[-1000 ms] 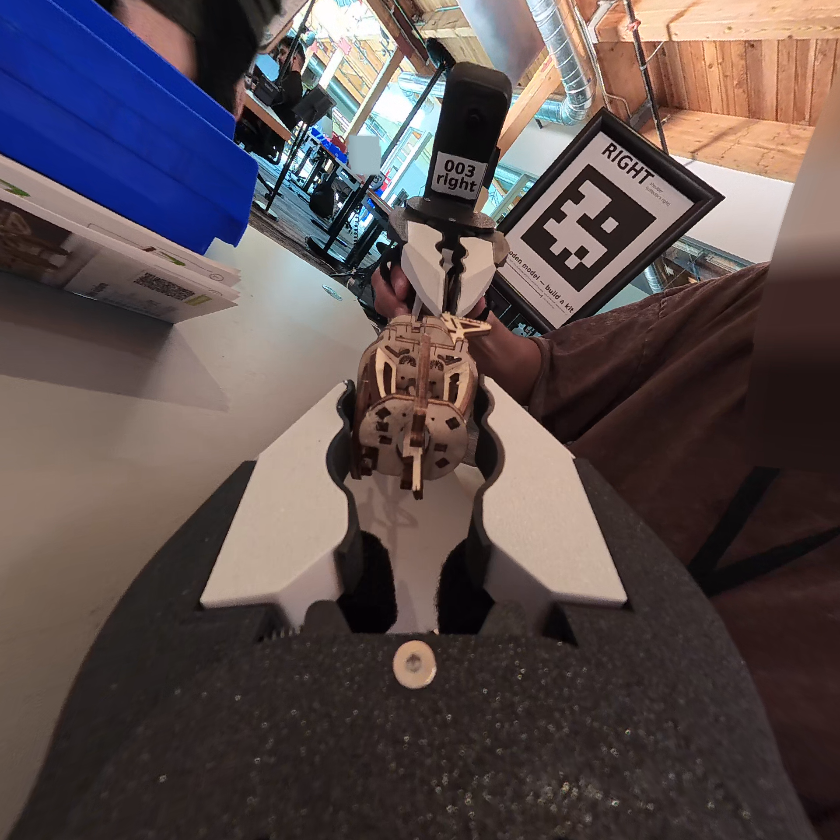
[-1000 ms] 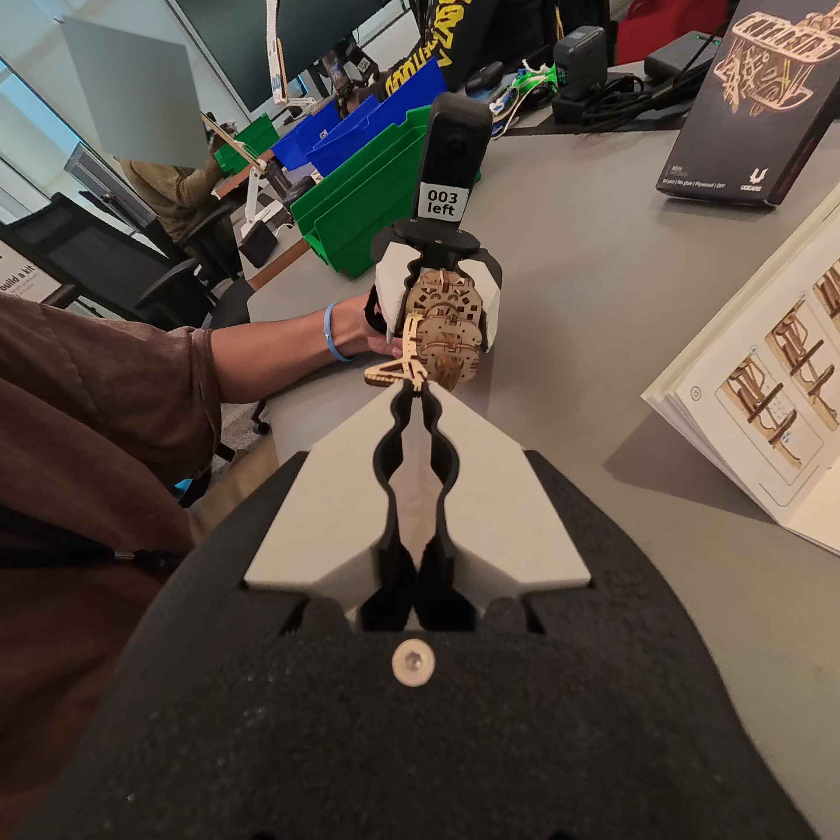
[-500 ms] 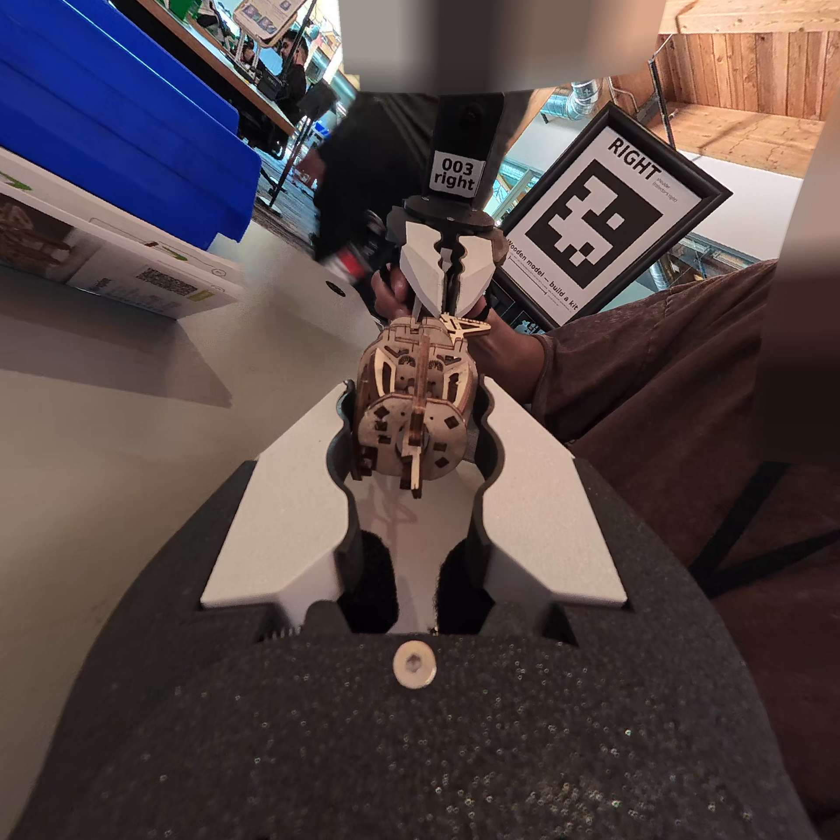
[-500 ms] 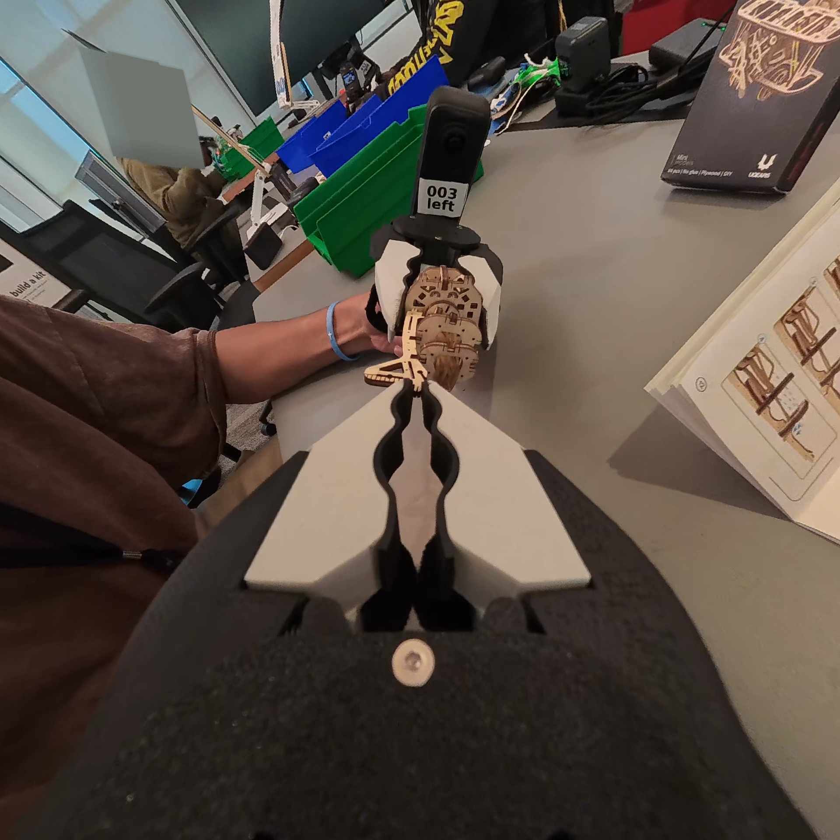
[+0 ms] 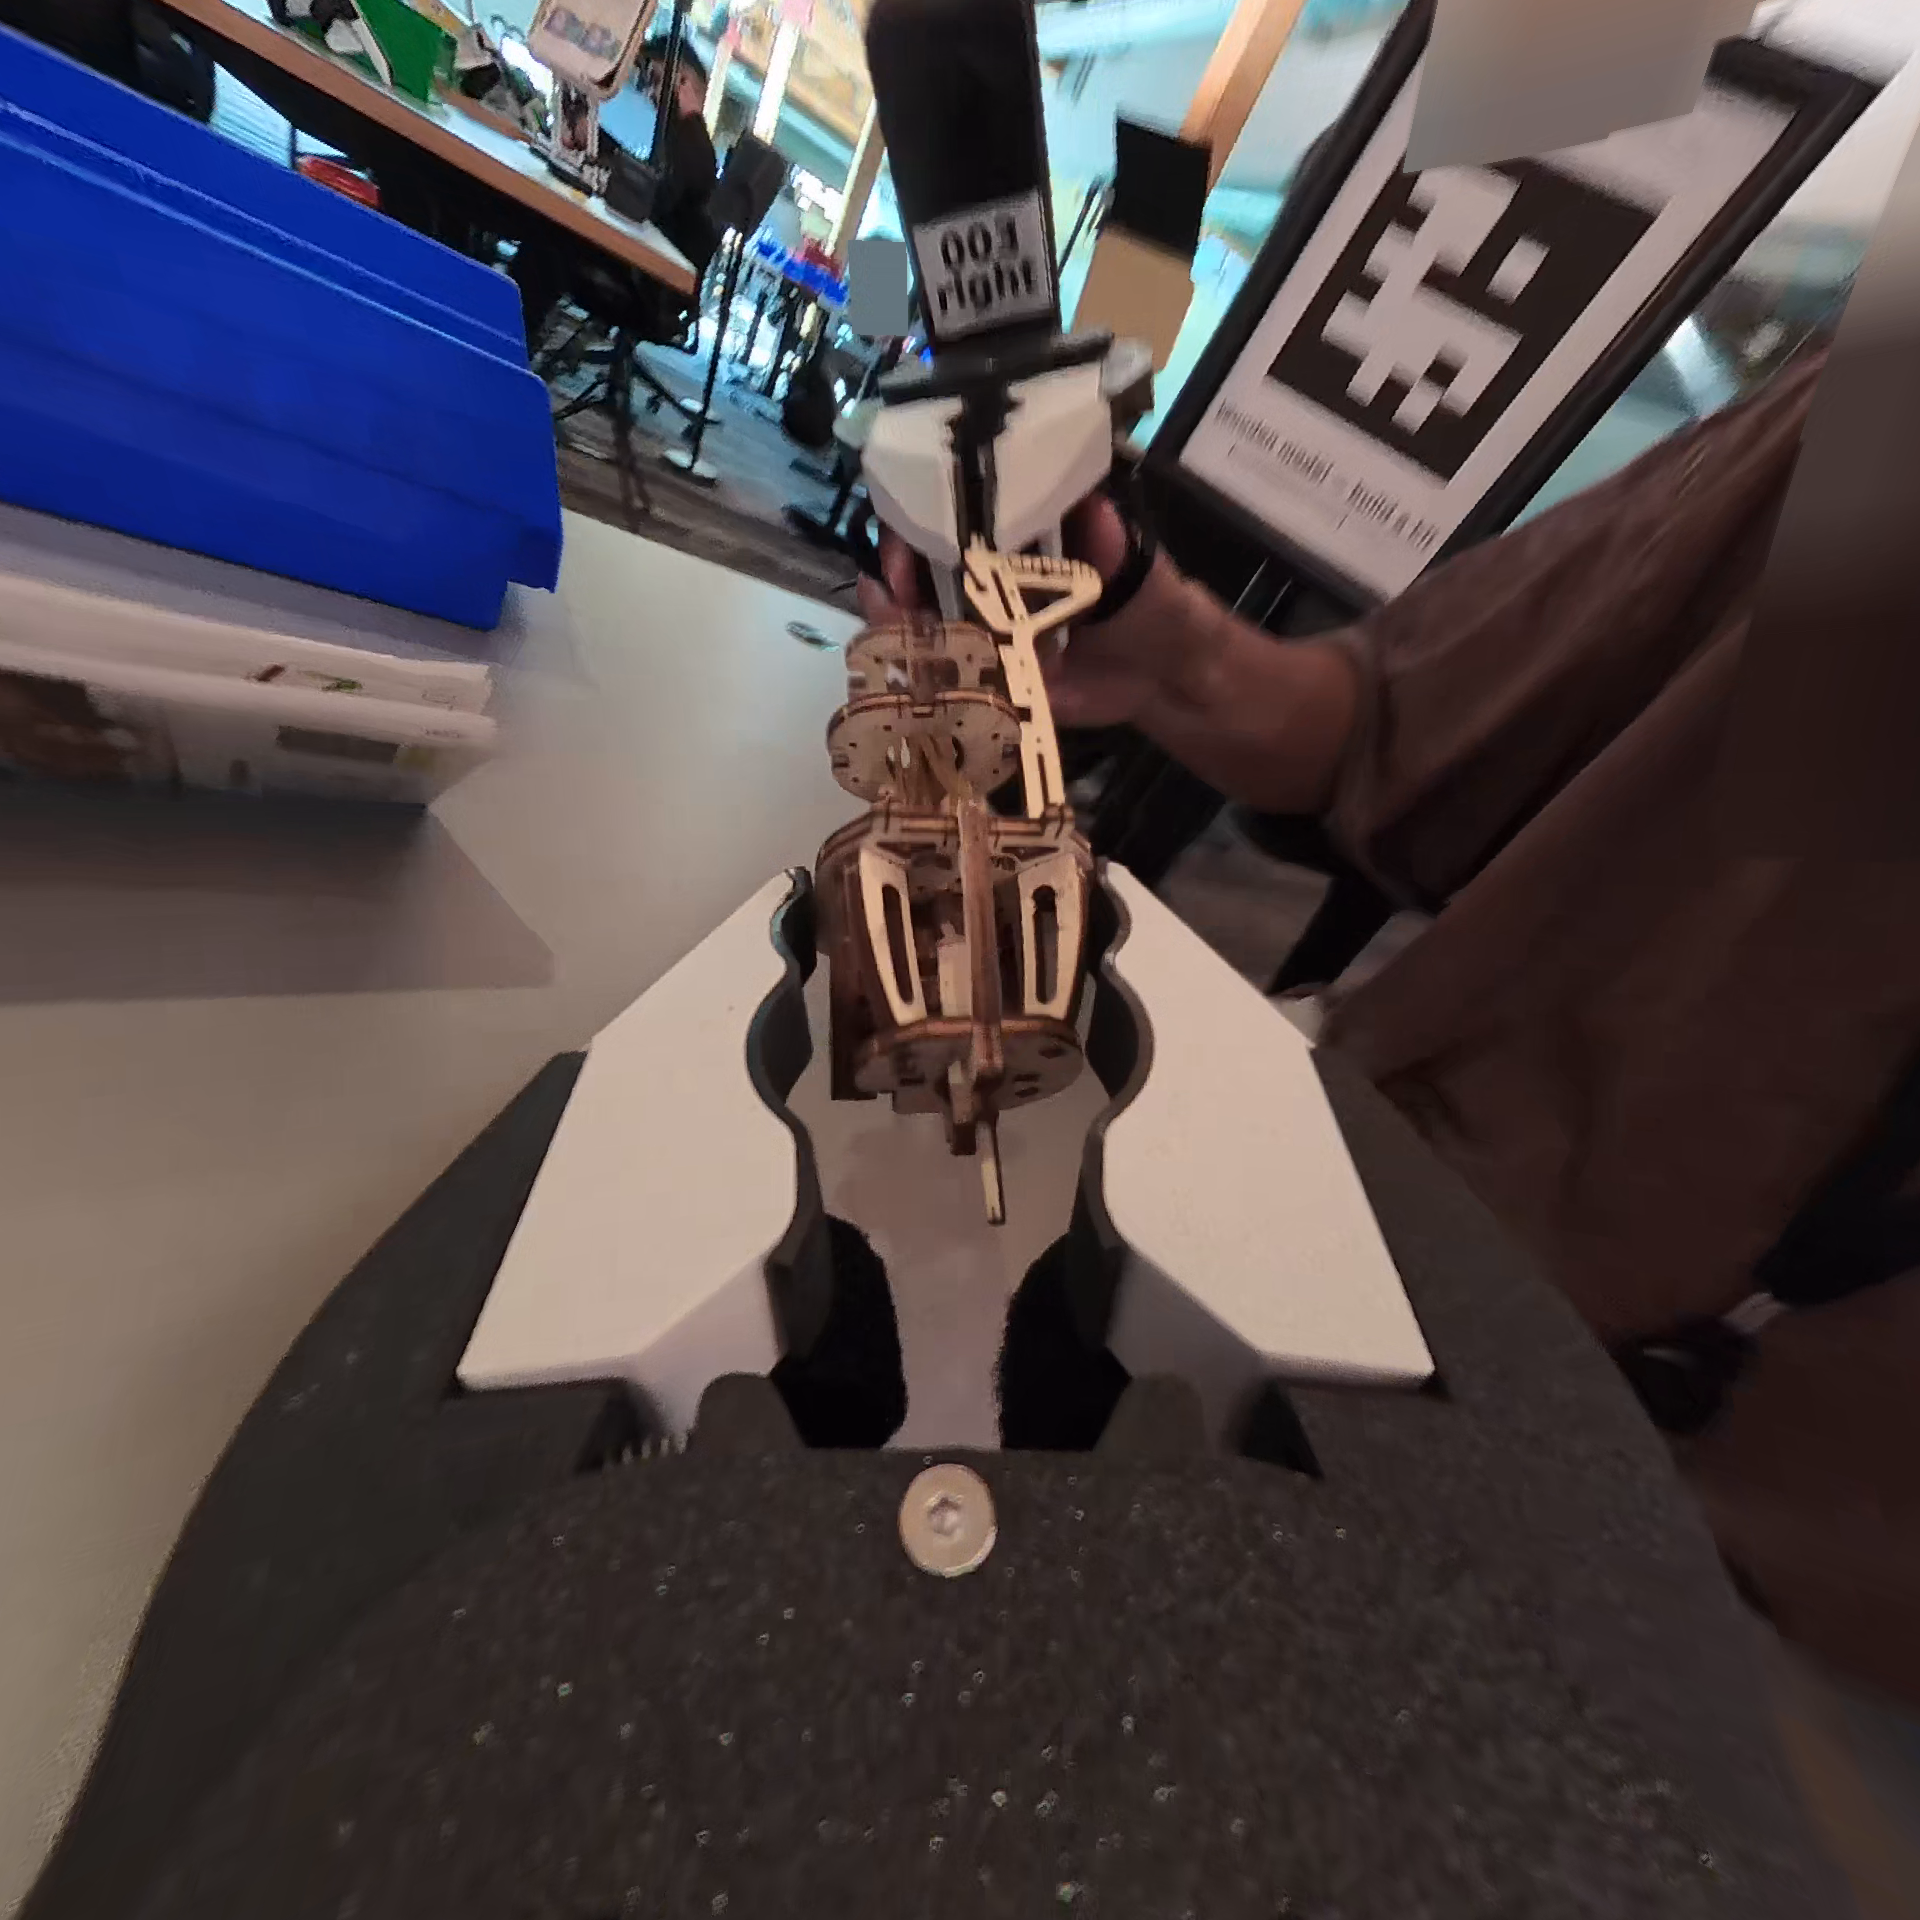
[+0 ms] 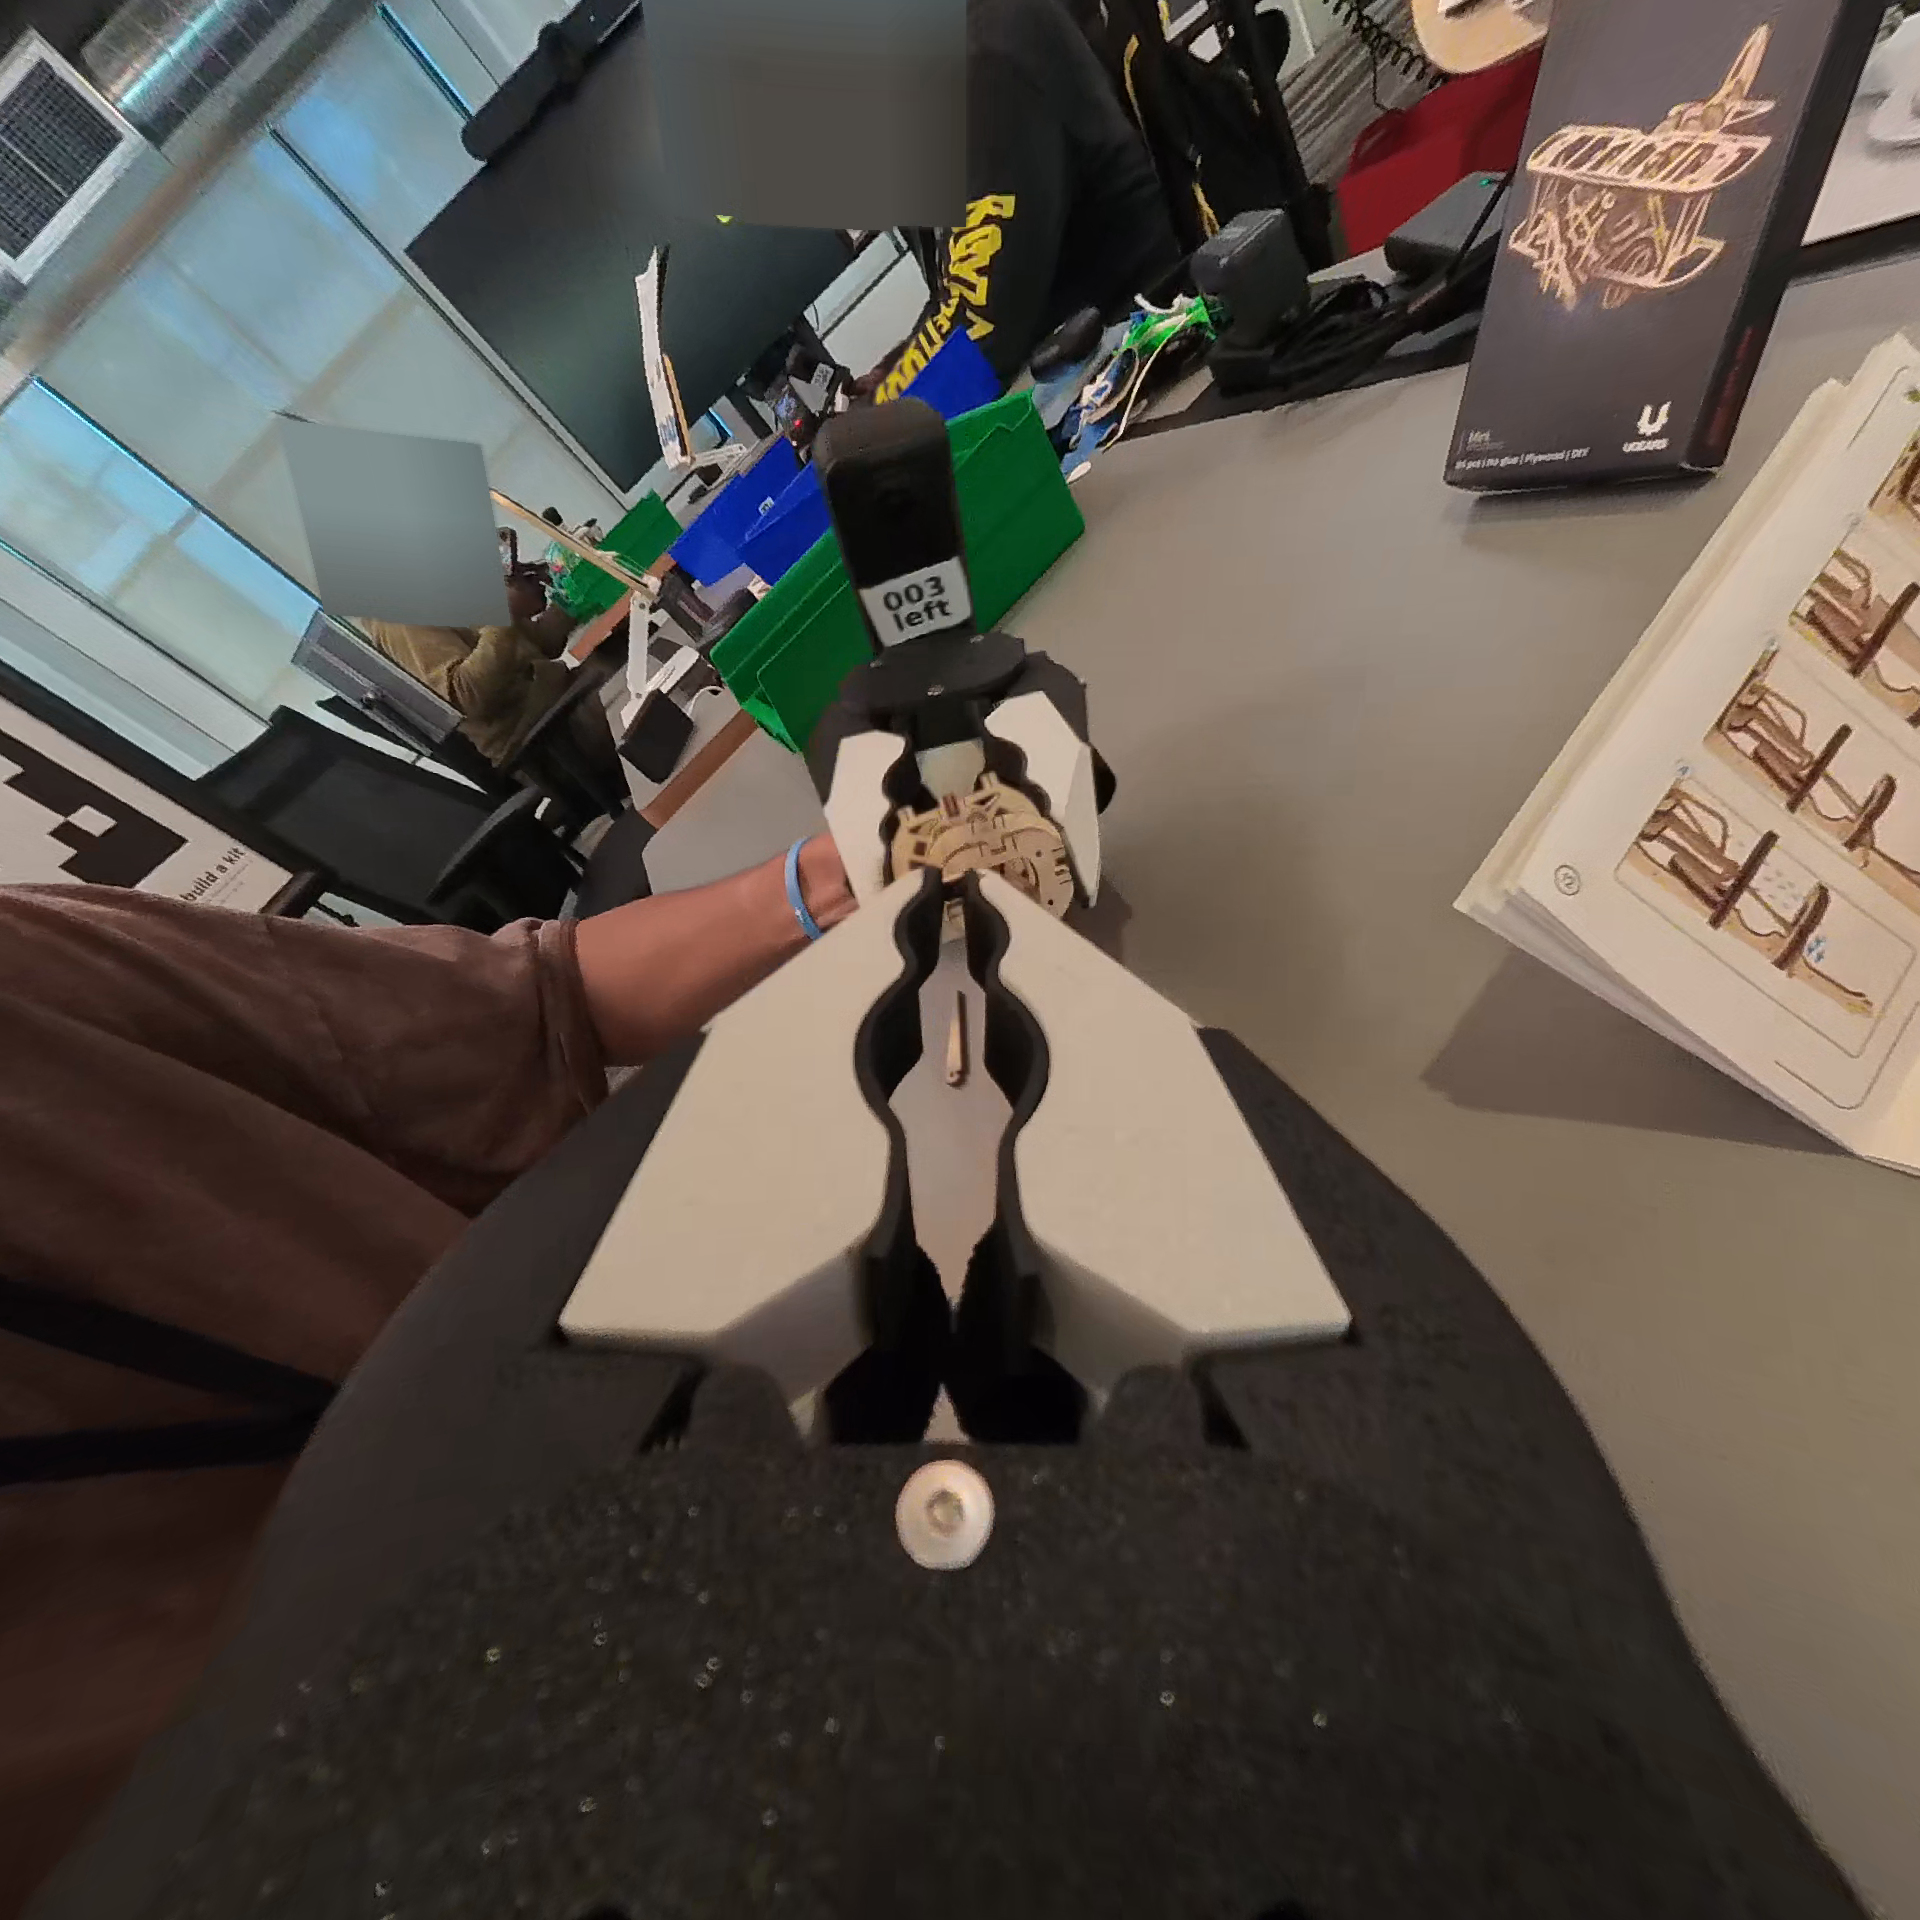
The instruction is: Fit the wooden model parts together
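At frame centre, the left gripper (image 5: pixel 951 987) clamps the pale barrel-shaped wooden model body (image 5: pixel 951 956), now turned side-on. The right gripper (image 6: pixel 958 883), nearly closed, pinches a flat pale wooden lever strip (image 5: pixel 1023 665), now laid against the body: fitting appears underway.

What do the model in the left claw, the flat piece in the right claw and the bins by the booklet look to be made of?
Model: thin pale plywood, unfinished, with dark, seemingly laser-cut edges and slots. Flat piece: same light wood sheet, a toothed end, gripped in the right claw. Left claw: matte white, likely plastic fingers with dark liners. Blue bins: smooth, glossy, probably moulded plastic.
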Demonstrator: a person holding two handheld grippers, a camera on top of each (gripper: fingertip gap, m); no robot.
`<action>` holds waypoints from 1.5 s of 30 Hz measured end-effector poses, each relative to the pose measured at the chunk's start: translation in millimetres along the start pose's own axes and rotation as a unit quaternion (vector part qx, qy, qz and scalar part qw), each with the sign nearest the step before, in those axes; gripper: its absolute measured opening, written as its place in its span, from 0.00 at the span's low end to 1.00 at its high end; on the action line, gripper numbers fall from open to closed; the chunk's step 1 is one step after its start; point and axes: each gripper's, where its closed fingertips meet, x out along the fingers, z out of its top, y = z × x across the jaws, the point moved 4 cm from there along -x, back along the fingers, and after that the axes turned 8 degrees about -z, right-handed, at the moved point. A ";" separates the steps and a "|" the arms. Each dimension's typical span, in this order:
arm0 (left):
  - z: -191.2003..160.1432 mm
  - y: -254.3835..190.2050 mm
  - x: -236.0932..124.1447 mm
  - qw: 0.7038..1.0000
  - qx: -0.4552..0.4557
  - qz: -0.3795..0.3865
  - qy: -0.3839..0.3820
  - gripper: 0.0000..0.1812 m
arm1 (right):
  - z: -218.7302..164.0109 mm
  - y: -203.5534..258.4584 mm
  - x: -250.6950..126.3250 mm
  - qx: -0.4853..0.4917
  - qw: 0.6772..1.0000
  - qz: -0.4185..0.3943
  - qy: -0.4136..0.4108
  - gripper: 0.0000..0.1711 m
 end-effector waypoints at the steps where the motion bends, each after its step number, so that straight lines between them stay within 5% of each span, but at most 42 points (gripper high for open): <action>1: -0.1 0.2 1.7 1.000 0.008 0.008 0.002 0.27 | 0.6 -0.3 -1.2 0.000 1.000 -0.001 0.000 0.02; 19: 18.1 -10.8 0.8 0.997 0.054 0.020 -0.052 0.27 | 13.2 18.3 -8.5 -0.122 0.992 -0.035 -0.004 0.02; 35: 20.1 -4.0 -1.9 0.991 0.095 0.094 -0.032 0.26 | 10.0 0.9 -8.4 -0.014 1.000 -0.017 0.015 0.09; 40: 23.3 -7.3 3.2 0.971 0.172 0.167 0.019 0.26 | 7.3 -5.0 -15.9 0.085 0.995 0.028 0.045 0.10; 45: 10.7 -11.0 20.1 0.906 0.302 0.267 0.131 0.27 | -6.8 -6.9 -11.1 0.156 0.981 0.073 0.089 0.08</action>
